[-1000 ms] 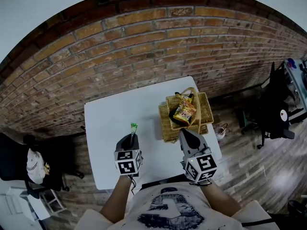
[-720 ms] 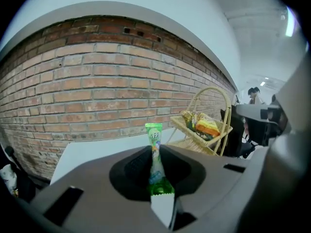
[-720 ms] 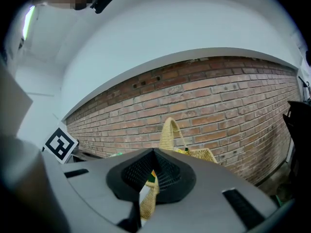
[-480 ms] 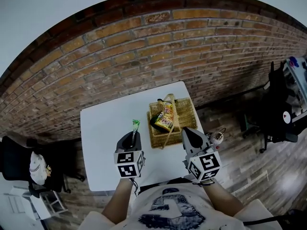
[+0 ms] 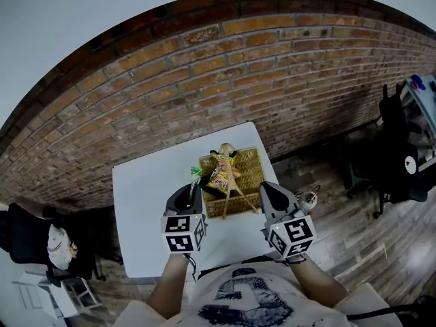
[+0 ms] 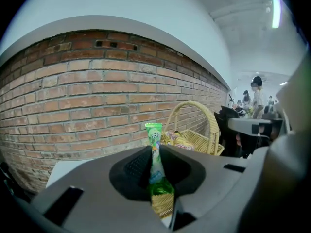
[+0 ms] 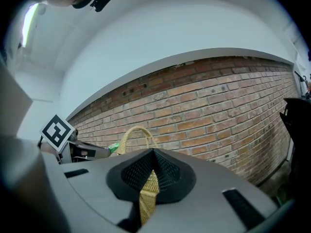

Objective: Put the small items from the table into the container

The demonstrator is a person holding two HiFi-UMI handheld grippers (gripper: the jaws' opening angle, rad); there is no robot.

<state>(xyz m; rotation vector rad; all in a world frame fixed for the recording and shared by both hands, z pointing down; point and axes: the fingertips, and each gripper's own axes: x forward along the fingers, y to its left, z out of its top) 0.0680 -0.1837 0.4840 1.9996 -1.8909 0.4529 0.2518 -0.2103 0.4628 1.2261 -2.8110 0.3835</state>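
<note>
A wicker basket with an arched handle stands on the white table and holds snack packets. My left gripper is shut on a thin green sachet, whose top pokes up at the basket's left rim. The left gripper view shows the sachet pinched upright between the jaws, with the basket just beyond it to the right. My right gripper sits at the basket's near right corner. It is shut on a wicker strip of the basket.
A brick wall runs behind the table. Black office chairs stand at the left and right on the wooden floor. A small object lies on the floor right of the table. People stand far off.
My left gripper has carried the green sachet up and rightward, from the open tabletop to the basket's left rim. The basket now lies closer between the two grippers.
</note>
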